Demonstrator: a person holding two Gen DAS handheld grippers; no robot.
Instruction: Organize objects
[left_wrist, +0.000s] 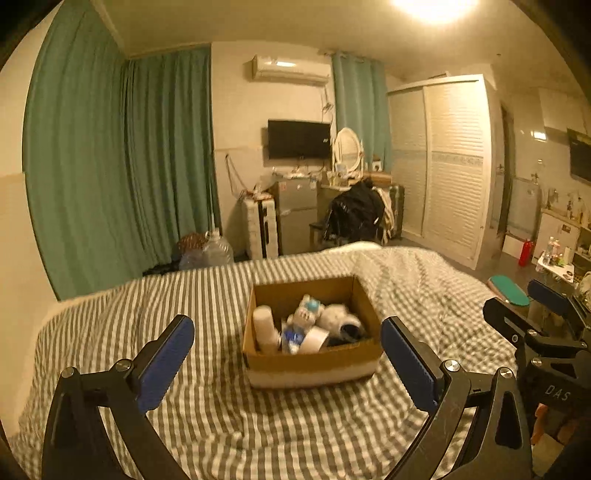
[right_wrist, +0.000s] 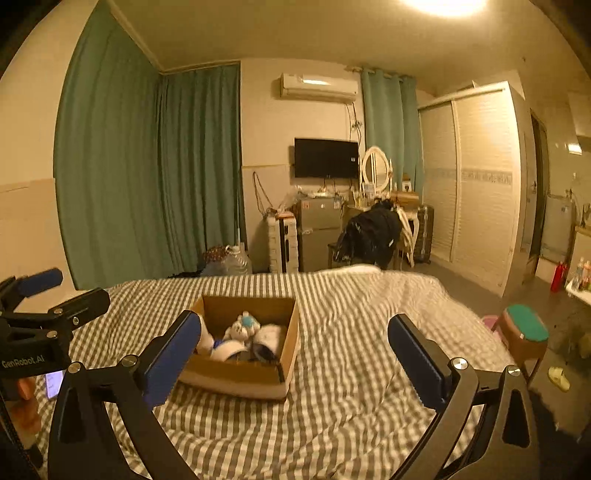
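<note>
While both gape wide, left tool (left_wrist: 288, 354) (right tool (right_wrist: 295, 354) too) holds nothing.

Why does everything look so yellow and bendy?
Left wrist view: a bright ceiling lamp glares at the top, tinting all yellow; the fisheye lens curves the curtains and darkens corners. Right wrist view: same lamp glare; things in the cardboard box look blurry.

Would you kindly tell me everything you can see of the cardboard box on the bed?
The cardboard box is brown, open-topped and shallow, with a pale band along its base. It sits flat on the striped bedcover, apart from both open grippers. Inside lie jumbled items: a small white plush toy, a white cylinder leaning in the left corner, and something dark.
</note>
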